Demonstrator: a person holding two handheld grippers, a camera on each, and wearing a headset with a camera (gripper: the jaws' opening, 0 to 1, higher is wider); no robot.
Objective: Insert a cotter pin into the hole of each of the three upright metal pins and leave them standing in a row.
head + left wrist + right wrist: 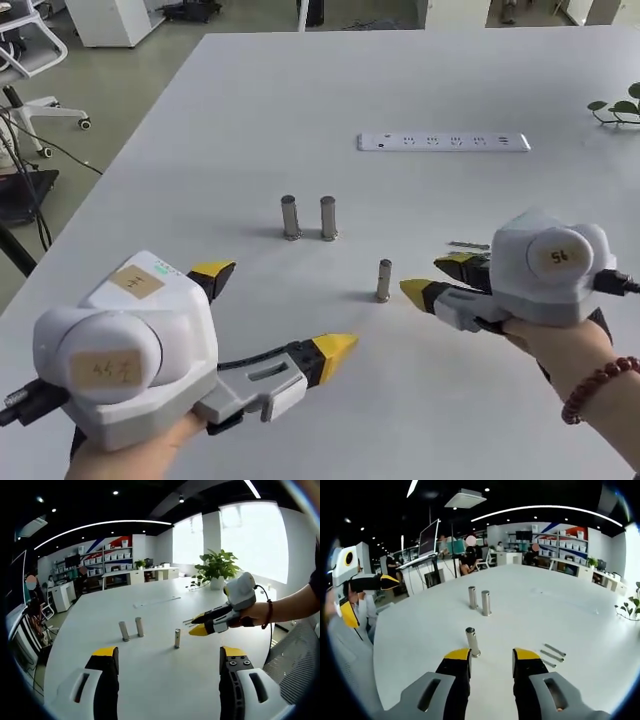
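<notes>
Two hand-held grippers hover over a white table (300, 100) where three short, upright grey metal pins stand. Two of the metal pins (290, 217) are set just beside each other near the table's middle. The third metal pin (384, 280) stands alone, apart from the pair and closer to the person.

The right gripper (432, 276) points its yellow-tipped jaws at that lone pin from close by without touching it. Its jaws are partly open with a moderate gap and hold nothing. The left gripper (275, 308) sits nearer the table's front edge, its jaws spread wide and empty.

In the right gripper view, a few thin grey cotter pins (552, 652) lie flat on the table, just to the right of that gripper's jaws. A long white power strip (443, 142) lies farther back, and a green potted plant (217, 567) stands at the table's far edge.
</notes>
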